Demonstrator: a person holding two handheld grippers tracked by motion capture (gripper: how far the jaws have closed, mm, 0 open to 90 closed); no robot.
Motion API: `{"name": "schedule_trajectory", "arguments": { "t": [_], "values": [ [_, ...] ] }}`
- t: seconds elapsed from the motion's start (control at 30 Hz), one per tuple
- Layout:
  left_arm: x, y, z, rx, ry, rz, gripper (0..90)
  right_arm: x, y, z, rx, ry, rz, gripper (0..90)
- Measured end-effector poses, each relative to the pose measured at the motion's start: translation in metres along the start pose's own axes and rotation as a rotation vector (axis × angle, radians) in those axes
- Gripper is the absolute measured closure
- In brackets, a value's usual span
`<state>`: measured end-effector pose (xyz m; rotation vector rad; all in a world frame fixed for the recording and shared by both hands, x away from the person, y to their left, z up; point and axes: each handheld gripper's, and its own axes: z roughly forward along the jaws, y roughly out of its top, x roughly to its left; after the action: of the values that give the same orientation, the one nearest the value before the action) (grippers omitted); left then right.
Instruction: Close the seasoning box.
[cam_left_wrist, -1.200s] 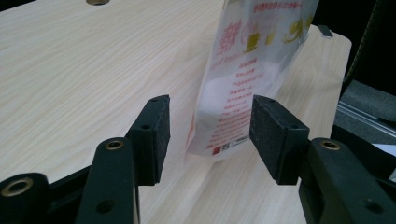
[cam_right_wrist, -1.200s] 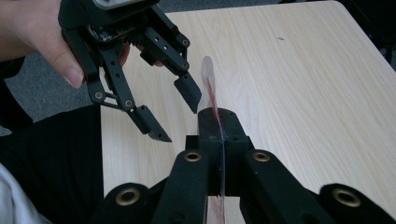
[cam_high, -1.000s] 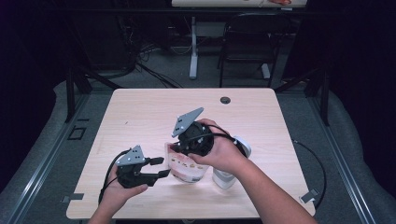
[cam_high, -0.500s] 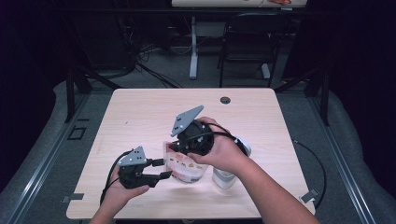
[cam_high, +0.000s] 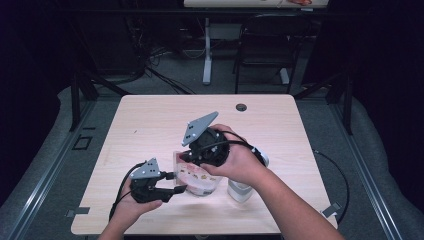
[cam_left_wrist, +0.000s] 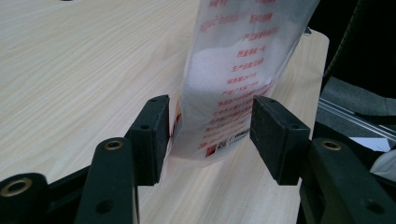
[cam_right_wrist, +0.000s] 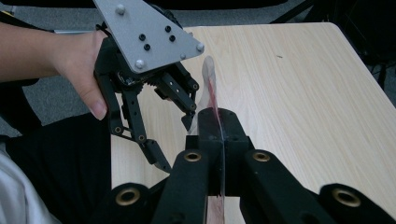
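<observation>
The clear plastic bag (cam_high: 196, 175) with red writing stands on the table (cam_high: 150, 125) near the front edge. The right gripper (cam_right_wrist: 218, 122) pinches its top tight. The left gripper (cam_left_wrist: 210, 128) has wide jaws around the bag's bottom — the pads are not pressing. A white bottle (cam_high: 241, 189) stands just beside the bag.
</observation>
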<state>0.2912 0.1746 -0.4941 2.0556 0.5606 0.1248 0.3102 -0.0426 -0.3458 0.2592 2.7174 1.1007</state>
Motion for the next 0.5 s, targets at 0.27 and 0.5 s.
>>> {"name": "schedule_trajectory", "arguments": {
  "t": [0.27,0.5],
  "values": [
    [0.0009,-0.0014,0.0019,-0.002,-0.01,-0.007,47.2,0.0018,0.0019,0.001,0.007,0.004,-0.011,90.0],
    [0.001,-0.0025,0.0049,-0.007,-0.018,0.001,44.4,0.0019,0.0026,0.0004,0.001,0.006,-0.012,90.0]
  ]
}}
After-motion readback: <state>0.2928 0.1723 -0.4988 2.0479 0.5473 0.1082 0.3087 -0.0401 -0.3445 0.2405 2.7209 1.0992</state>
